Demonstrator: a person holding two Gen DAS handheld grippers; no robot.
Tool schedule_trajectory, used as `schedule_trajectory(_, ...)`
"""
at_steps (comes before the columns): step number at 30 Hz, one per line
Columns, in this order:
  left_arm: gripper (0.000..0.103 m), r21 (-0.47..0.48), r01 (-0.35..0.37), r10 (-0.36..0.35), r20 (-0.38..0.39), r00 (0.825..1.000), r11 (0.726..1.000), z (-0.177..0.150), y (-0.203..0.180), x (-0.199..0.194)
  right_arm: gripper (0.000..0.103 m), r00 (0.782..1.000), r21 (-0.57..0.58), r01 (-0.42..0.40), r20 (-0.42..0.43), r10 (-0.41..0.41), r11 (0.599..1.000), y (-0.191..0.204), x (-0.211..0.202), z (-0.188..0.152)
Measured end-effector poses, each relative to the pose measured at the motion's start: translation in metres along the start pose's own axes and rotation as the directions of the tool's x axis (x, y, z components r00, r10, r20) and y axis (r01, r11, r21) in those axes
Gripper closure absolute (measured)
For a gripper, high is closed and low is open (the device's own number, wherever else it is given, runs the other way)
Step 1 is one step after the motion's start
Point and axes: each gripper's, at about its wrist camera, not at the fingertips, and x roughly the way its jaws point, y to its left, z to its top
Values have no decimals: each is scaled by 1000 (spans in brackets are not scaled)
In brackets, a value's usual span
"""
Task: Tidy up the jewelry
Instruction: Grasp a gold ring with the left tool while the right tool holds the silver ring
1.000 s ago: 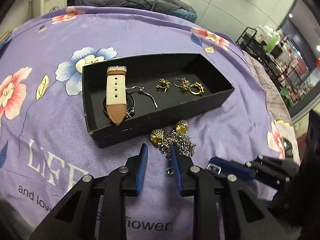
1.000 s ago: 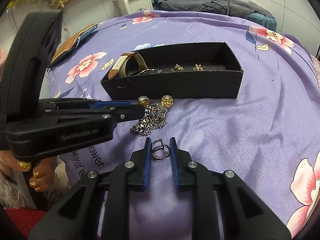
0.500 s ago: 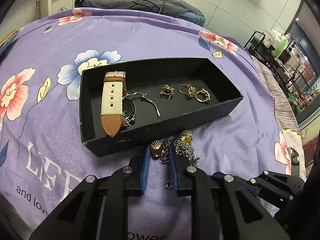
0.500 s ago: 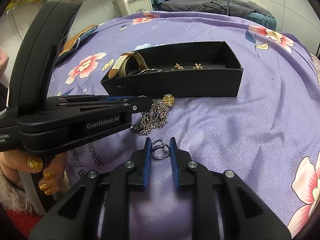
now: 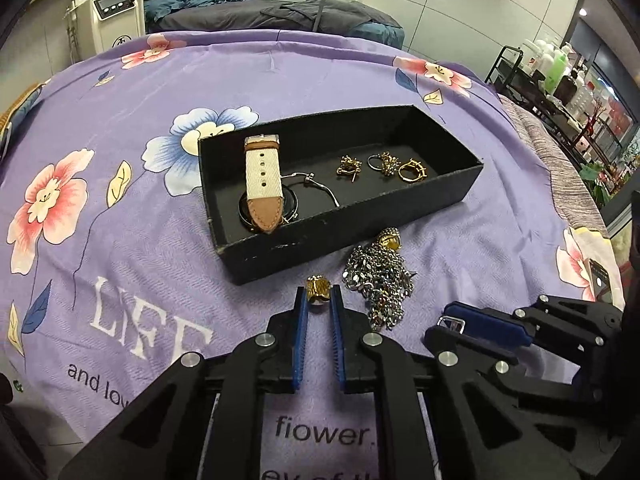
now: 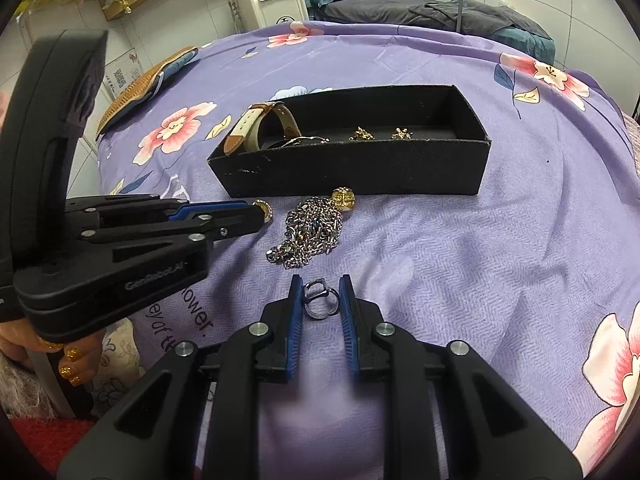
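Observation:
A black open box (image 5: 460, 194) (image 6: 360, 172) on the purple floral cloth holds a watch with a cream and brown strap (image 5: 262, 182), a thin silver bangle and three gold earrings (image 5: 384, 165). In front of it lie a heap of silver chain (image 5: 378, 278) (image 6: 312, 228) and a gold ball earring (image 5: 390, 238) (image 6: 343, 198). My left gripper (image 5: 319, 300) (image 6: 264, 211) is shut on a second gold earring (image 5: 318, 290), lifted off the chain heap. My right gripper (image 6: 321, 300) (image 5: 452, 322) is shut on a silver ring (image 6: 320, 298) just above the cloth.
The bed's front edge runs close below both grippers. A white machine (image 5: 110, 12) and a pile of dark clothes (image 5: 280, 12) stand beyond the far side. A shelf of bottles (image 5: 560, 76) is at the right. A woven mat (image 6: 136, 88) lies at the left.
My left gripper closed on one gold earring beside the chain heap and pulled it back toward me, away from the box. The right gripper kept still, holding the ring.

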Motion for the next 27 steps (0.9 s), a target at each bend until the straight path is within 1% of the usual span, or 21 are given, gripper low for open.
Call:
schedule_trajectory(2, 96, 6, 5, -5, 5, 1000, 1000, 0, 1, -4, 84, 1000, -2, -1, 0, 1, 1000, 1, 0, 0)
schedule_trajectory(5, 96, 12, 21, -21, 9, 1000, 1000, 0, 0, -8, 84, 1000, -2, -7, 5, 7, 1000, 1, -2, 1)
schedule_trajectory(10, 96, 9, 8, -8, -1, 1000, 1000, 0, 1, -5, 84, 1000, 0, -1, 0, 1, 1000, 1, -1, 1)
schedule_trajectory(13, 96, 21, 27, -27, -1, 1000, 999, 1, 1, -4, 84, 1000, -2, 0, 0, 0, 1000, 1, -1, 0)
schedule_trajectory(15, 88, 37, 11, -12, 9, 1000, 999, 2, -2, -4, 84, 1000, -1, 0, -2, 0, 1000, 1, 0, 0)
schedule_trajectory(16, 73, 38, 3, -4, 13, 1000, 999, 2, -3, -3, 84, 1000, -1, 0, -3, 0, 1000, 1, 1, 0)
schedule_trajectory(17, 62, 35, 0, 0, 15, 1000, 999, 3, -4, -3, 84, 1000, -2, 0, -3, 0, 1000, 1, 1, 0)
schedule_trajectory(18, 61, 34, -4, 3, 16, 1000, 999, 4, -4, -1, 84, 1000, -2, 0, -2, 0, 1000, 2, 0, 0)
schedule_trajectory(22, 61, 53, -23, 24, -7, 1000, 998, 5, -6, 10, 84, 1000, 0, -1, -2, 1, 1000, 2, 1, 0)
schedule_trajectory(24, 65, 55, -45, 46, -19, 999, 997, 3, -6, 15, 84, 1000, 1, -2, -3, 2, 1000, 2, 0, 0)
schedule_trajectory(25, 70, 57, -51, 52, -12, 999, 997, 2, -5, 15, 84, 1000, 2, -2, -3, 2, 1000, 2, 0, -1)
schedule_trajectory(26, 81, 63, -59, 59, -5, 998, 996, 2, -5, 14, 84, 1000, 3, -2, -4, 2, 1000, 2, 1, -1)
schedule_trajectory(27, 87, 67, -57, 57, -6, 998, 996, 1, -5, 14, 84, 1000, 5, -4, -4, 4, 1000, 1, 1, -1)
